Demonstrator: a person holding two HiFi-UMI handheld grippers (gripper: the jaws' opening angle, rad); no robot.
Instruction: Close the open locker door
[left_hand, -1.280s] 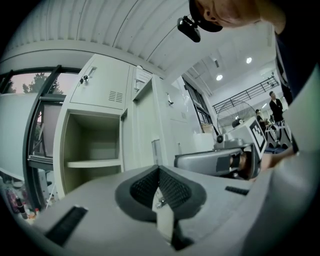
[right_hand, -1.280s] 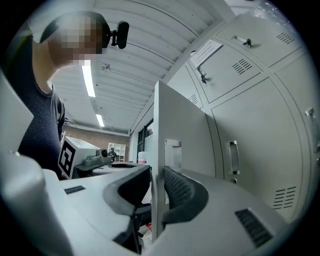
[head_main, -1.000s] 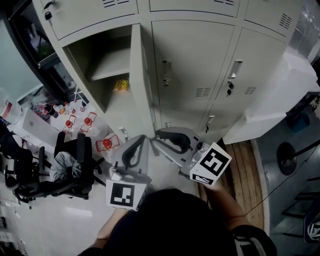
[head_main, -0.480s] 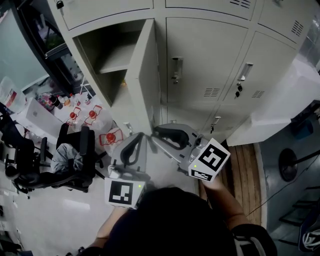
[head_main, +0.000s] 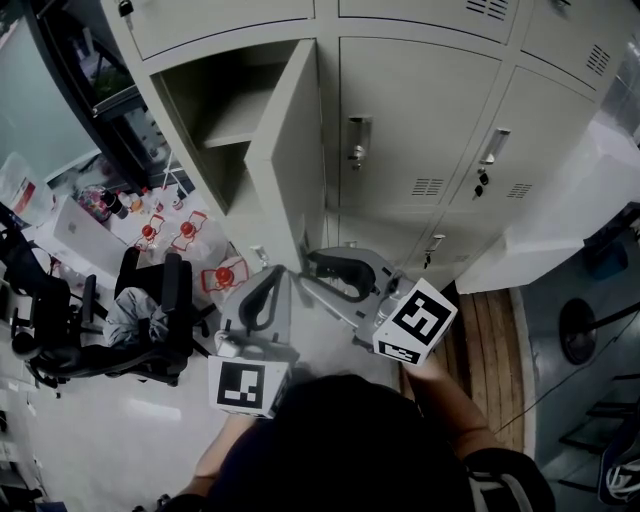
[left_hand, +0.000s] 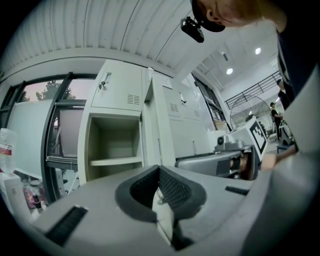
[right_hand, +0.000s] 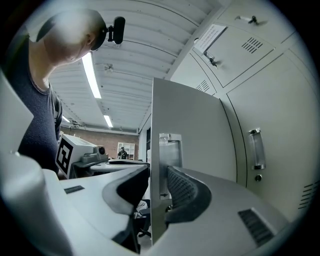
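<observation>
The open locker door (head_main: 290, 150) stands out from its compartment (head_main: 215, 110), which holds one shelf (head_main: 235, 130). My right gripper (head_main: 312, 268) reaches the door's lower free edge. In the right gripper view the door (right_hand: 195, 130) runs edge-on between the jaws of my right gripper (right_hand: 157, 175), which are opening. Its handle plate (right_hand: 170, 150) sits beside the right pad, and the pads do not clamp it. My left gripper (head_main: 280, 272) hangs just left of the door, and in the left gripper view (left_hand: 160, 169) its tips meet with nothing held.
Closed lockers (head_main: 420, 110) fill the wall right of the door, each with a handle (right_hand: 257, 147). On the floor at the left are a black office chair (head_main: 150, 320), red-labelled bottles (head_main: 185, 235) and a white box (head_main: 75, 235). Wooden boards (head_main: 490, 330) lie at the right.
The door was nearly edge-on a second ago and now shows more of its face. The lockers sit lower in the head view. Both grippers stay about where they were.
</observation>
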